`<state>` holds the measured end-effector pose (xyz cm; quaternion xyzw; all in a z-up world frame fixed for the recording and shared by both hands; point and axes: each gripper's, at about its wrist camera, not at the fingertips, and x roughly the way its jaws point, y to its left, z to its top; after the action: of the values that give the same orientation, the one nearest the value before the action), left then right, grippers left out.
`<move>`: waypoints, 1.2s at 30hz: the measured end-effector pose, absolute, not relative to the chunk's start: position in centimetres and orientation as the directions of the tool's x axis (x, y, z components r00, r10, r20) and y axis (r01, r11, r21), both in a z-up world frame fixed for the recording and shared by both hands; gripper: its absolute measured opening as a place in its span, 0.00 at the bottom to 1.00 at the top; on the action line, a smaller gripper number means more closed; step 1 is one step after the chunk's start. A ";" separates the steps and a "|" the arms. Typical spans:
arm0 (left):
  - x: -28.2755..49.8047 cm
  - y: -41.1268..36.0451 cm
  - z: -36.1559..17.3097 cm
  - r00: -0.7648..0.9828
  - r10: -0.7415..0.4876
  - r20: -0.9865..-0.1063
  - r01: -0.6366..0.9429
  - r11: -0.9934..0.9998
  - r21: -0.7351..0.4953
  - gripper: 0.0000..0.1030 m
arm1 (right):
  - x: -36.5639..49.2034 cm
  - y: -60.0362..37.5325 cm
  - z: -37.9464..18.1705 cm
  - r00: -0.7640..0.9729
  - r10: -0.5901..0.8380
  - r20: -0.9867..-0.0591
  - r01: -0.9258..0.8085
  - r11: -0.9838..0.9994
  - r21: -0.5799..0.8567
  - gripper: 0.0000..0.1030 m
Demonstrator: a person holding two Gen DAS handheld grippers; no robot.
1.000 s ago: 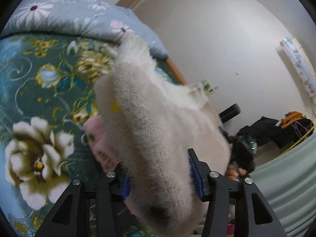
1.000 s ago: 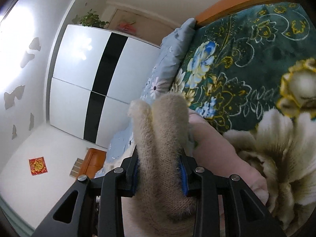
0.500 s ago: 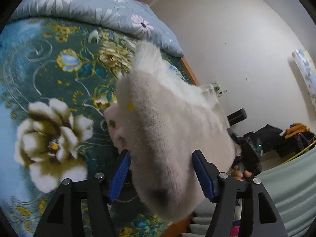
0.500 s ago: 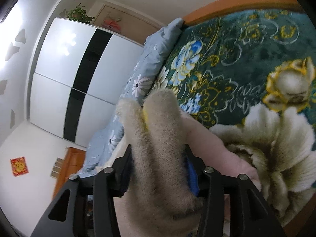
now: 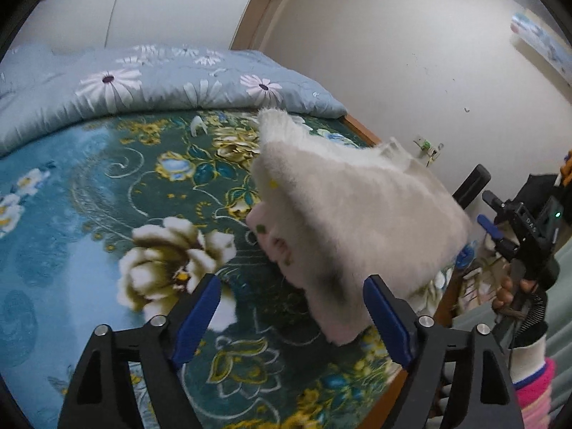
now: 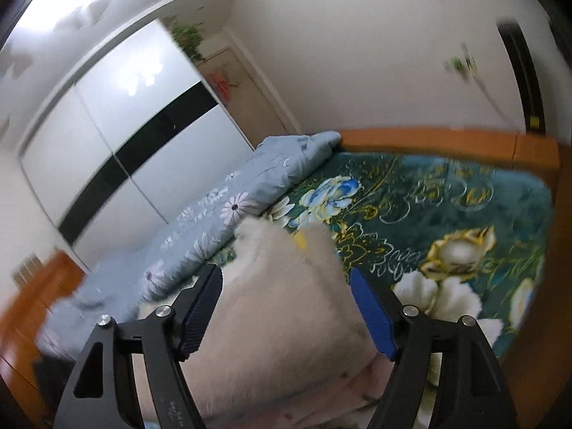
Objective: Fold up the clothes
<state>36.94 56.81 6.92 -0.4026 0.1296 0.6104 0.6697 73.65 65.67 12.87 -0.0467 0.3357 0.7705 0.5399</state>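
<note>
A fluffy cream sweater [image 5: 350,207], folded, lies on a pink garment [image 5: 282,246] on the floral green bedspread [image 5: 107,193] near the bed's right edge. My left gripper [image 5: 291,316] is open, its blue pads apart, just short of the sweater and touching nothing. In the right wrist view the sweater [image 6: 286,304] lies between the open jaws of my right gripper [image 6: 286,312], which are spread wide and not squeezing it; the pink garment [image 6: 357,389] shows under it. The right gripper also shows in the left wrist view [image 5: 479,239] beyond the sweater.
A blue daisy-print quilt [image 5: 143,85] lies along the head of the bed. The orange wooden bed frame [image 6: 447,139] runs along the far side. A white and black wardrobe [image 6: 136,143] stands behind. Dark bags [image 5: 536,186] sit on the floor at the right.
Both grippers opened and let go of the sweater, then pulled back. The sweater dropped onto the pink garment on the bed.
</note>
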 end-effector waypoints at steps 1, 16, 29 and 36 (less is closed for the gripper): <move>37.1 56.4 6.8 0.215 0.716 -0.664 -0.927 -0.064 -0.370 0.85 | 72.8 64.8 12.9 -0.410 0.801 -0.436 -0.875 -0.211 0.436 0.74; 38.4 48.5 1.9 0.224 0.761 -0.609 -0.901 -0.076 -0.427 1.00 | 66.0 57.0 8.0 -0.497 0.722 -0.481 -0.858 -0.328 0.395 0.88; 38.4 43.0 -1.1 0.170 0.810 -0.561 -0.877 -0.135 -0.461 1.00 | 61.9 51.7 6.0 -0.403 0.727 -0.556 -0.915 -0.303 0.267 1.00; 38.5 40.8 -1.8 0.140 0.840 -0.525 -0.898 -0.116 -0.424 1.00 | 60.5 49.3 5.6 -0.361 0.732 -0.577 -0.932 -0.283 0.225 1.00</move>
<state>38.48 40.76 -1.83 -0.3596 0.0405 0.6545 0.6638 60.48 49.31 5.59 -0.1847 0.2710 0.7792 0.5341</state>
